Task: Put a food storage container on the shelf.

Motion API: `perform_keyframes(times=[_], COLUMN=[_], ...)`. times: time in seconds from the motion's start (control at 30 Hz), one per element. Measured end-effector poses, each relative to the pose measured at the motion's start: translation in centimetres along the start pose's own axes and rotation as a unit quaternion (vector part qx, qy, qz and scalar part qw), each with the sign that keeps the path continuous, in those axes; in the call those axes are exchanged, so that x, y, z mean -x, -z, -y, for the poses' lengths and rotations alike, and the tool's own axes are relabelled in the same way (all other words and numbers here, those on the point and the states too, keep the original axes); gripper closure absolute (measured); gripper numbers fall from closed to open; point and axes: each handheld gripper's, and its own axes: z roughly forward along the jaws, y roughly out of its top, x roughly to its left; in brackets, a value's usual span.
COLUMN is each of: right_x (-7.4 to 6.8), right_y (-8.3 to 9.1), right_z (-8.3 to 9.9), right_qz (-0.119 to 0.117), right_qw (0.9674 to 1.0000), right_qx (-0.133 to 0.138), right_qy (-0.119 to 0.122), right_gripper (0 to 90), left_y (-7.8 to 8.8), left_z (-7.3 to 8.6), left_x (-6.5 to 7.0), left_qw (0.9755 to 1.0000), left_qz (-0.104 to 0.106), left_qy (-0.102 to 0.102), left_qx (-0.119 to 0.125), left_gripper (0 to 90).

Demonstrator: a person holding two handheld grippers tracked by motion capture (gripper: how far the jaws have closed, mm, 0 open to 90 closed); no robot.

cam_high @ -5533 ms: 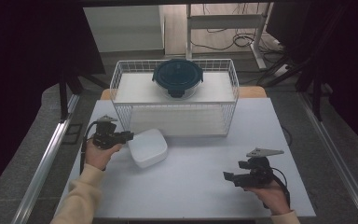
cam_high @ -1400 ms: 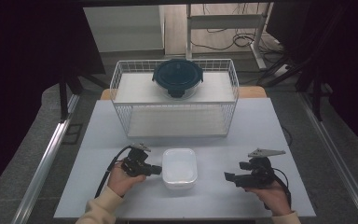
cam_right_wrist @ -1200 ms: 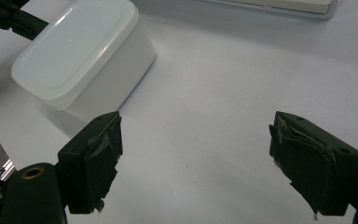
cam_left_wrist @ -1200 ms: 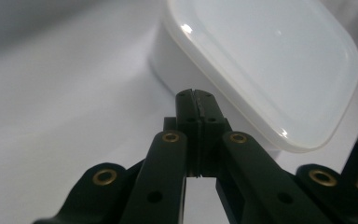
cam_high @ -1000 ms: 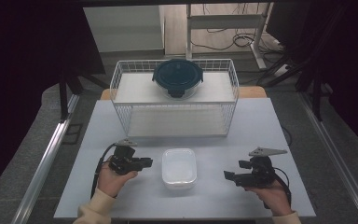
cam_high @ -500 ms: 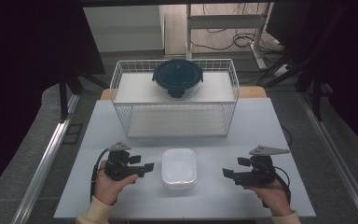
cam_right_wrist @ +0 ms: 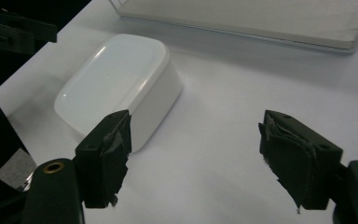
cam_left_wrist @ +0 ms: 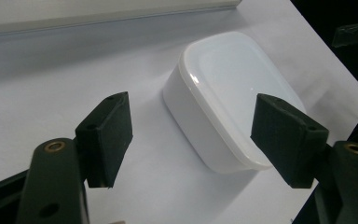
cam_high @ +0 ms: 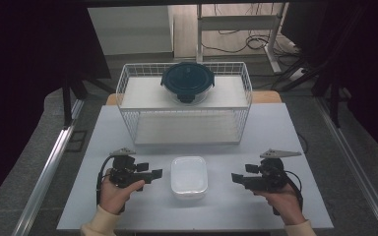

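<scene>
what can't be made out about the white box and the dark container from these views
- White box: its contents. The opaque lid and walls hide them in the high view and both gripper views.
- White box's far side: hidden by its own body in the left gripper view.
- Dark container on the wire basket: its contents and lid clips, too small and dark in the high view.
- Basket floor under the container: covered by it.

Left tongs [cam_high: 157, 173] and right tongs [cam_high: 236, 177] low, level, facing inward — jaws apart, nothing gripped — right's just narrowing.
</scene>
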Motion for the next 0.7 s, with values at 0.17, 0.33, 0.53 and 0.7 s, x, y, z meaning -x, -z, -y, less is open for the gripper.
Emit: perform_keyframes(times=[0.17,0.33,0.53,0.7], right_x=[-0.8,-1.0,-1.3,-1.6], right_y=[-1.0,-2.4,-4.3,-5.3], right_z=[-1.3,-2.4,-3.0,-3.3], right_qz=[-0.012,-0.023,-0.036,-0.051], right_qw=[0.9999,0.9996,0.9989,0.9980], right_qx=[-0.006,-0.013,-0.027,-0.030], right_qy=[0.003,-0.005,-0.014,-0.021], right_gripper=[27.1,28.0,29.0,30.8], left_y=[-0.2,-0.1,-0.2,-0.8], left_z=[-0.1,-0.1,0.0,0.1], left_x=[0.3,0.0,-0.7,-0.6], left_qw=[0.9999,0.9996,0.9980,0.9981], left_qz=[0.014,0.023,0.044,0.041], left_qy=[0.005,0.017,0.045,0.045], left_qx=[0.000,0.003,0.012,0.006], left_gripper=[28.9,29.0,30.2,30.6])
